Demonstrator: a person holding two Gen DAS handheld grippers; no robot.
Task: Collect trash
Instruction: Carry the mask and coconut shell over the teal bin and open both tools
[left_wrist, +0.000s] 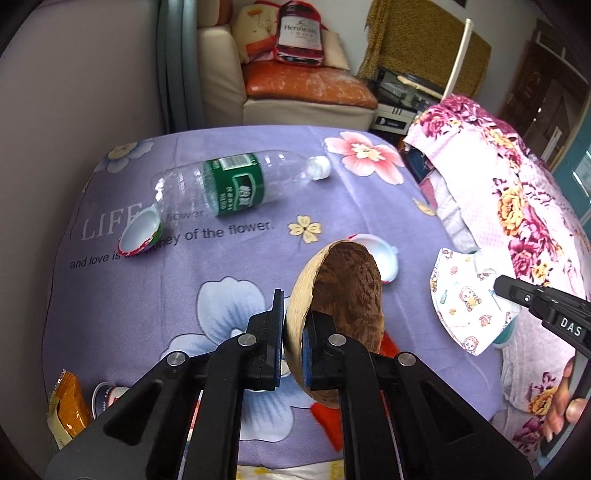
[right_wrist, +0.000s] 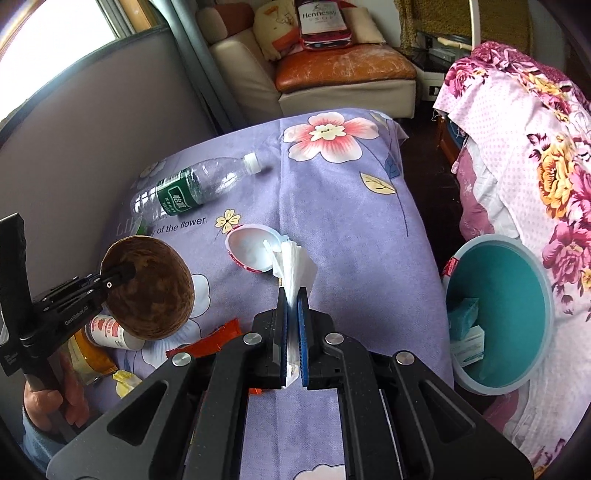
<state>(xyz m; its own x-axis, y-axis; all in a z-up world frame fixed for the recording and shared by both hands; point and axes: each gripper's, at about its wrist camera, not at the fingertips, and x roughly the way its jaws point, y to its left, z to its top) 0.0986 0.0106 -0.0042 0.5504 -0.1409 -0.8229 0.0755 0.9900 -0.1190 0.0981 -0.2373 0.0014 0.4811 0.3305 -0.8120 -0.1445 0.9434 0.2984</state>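
Two wrist views over a table draped in a lilac floral cloth printed with text.

Left view: the left gripper is clamped on the rim of a coconut shell, one pad outside the pale wall and one inside the brown, fibrous hollow; the shell hangs above the cloth. Only this view shows a child-print face mask held at the right edge by the right gripper, and a second foil-rimmed white cup lying near the base of the bottle.

Right view: the right gripper is closed on thin white material standing up between its blue pads; from here it reads as crumpled tissue or plastic. Only this view shows the bin, round, teal inside with a pale rim, standing beside the table at the right and holding at least two small boxes. It also shows the left gripper from the side, with the shell's rough brown outer surface and the person's hand on the handle.

Count on the cloth:
- One clear ribbed plastic bottle with a green label and white cap, lying on its side.
- Two white cups across both views; the nearer one lies just beyond the right gripper.
- One small white jar with red print.
- One orange packet.
- One red wrapper.
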